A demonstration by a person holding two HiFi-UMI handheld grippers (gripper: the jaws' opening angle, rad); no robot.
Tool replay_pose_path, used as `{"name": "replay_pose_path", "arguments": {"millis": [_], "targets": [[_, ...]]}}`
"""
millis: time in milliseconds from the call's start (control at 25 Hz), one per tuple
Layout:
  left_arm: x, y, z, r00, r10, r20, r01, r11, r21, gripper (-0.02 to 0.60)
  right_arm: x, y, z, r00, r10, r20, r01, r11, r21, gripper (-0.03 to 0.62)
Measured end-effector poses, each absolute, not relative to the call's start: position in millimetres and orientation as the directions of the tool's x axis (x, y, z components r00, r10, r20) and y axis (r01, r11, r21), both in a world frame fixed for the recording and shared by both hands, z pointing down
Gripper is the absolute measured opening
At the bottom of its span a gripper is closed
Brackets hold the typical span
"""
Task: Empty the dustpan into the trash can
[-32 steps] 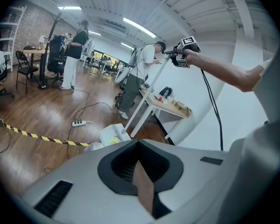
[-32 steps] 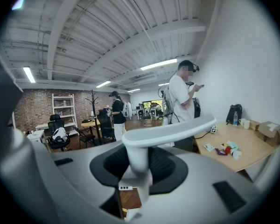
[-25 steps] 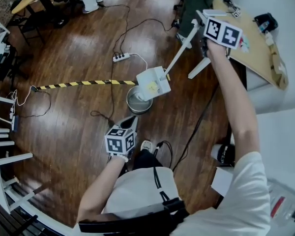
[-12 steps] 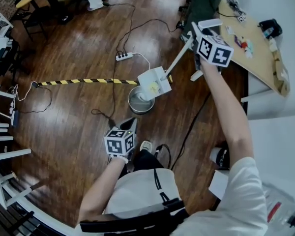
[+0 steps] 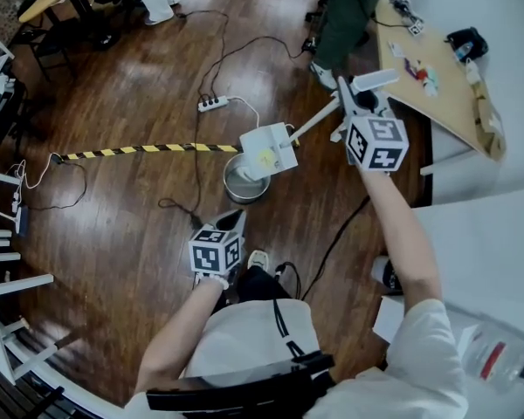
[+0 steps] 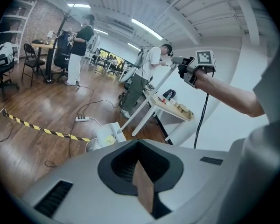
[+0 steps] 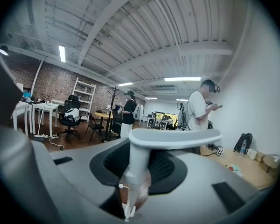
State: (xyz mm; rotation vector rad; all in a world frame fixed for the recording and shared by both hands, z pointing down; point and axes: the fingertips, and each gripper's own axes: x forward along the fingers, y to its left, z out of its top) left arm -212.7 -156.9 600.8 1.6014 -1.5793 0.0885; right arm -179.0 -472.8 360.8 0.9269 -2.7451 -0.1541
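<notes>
A white long-handled dustpan point(image 5: 266, 151) hangs tilted over the rim of a round metal trash can point(image 5: 243, 182) on the wooden floor. Something yellow lies in the pan. Its white handle point(image 5: 314, 119) slopes up to the right into my right gripper point(image 5: 356, 103), which is shut on the handle just under its T-shaped top point(image 7: 175, 138). My left gripper point(image 5: 230, 217) hangs apart, nearer my body, pointing toward the can, jaws together and empty. In the left gripper view the dustpan point(image 6: 109, 134) and the can point(image 6: 90, 146) lie ahead, below the raised right gripper point(image 6: 179, 63).
A yellow-and-black striped tape point(image 5: 148, 148) and a white power strip point(image 5: 214, 103) with cables lie on the floor left of the can. A wooden table point(image 5: 437, 68) stands at the right, a person point(image 5: 341, 11) beside it. Chairs stand at the left edge.
My right gripper has come nearer and lower with the handle and rolled. The dustpan has stayed over the can, tipped a little differently. The left gripper has kept still.
</notes>
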Motion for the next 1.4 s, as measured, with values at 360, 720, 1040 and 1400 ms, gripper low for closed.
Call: {"name": "replay_pose_path", "arguments": {"millis": [360,720,1040,1400], "targets": [[-209.8,-141.3,589.9,0.239,-0.795,0.558,-0.843,0.115,0.525,-0.005,-180.7,-389.9,359.6,-0.798,-0.582,0.157,-0.536,0.804,0.257,0.104],[-221.1,-114.3,581.6,0.25,-0.807,0.535,-0.839,0.094,0.535,-0.005,-194.9,-296.3,374.4,-0.816,-0.566,0.12,-0.492,0.788,0.37,0.104],[-227.0,-88.7,579.1,0.26,-0.812,0.522,-0.833,0.085,0.547,-0.005,-193.3,-249.6,383.6,-0.812,-0.573,0.108,-0.49,0.771,0.408,0.104],[-230.2,-74.7,575.4,0.276,-0.823,0.496,-0.817,0.07,0.572,-0.005,-200.1,-202.6,394.4,-0.835,-0.534,0.131,-0.433,0.786,0.441,0.106]]}}
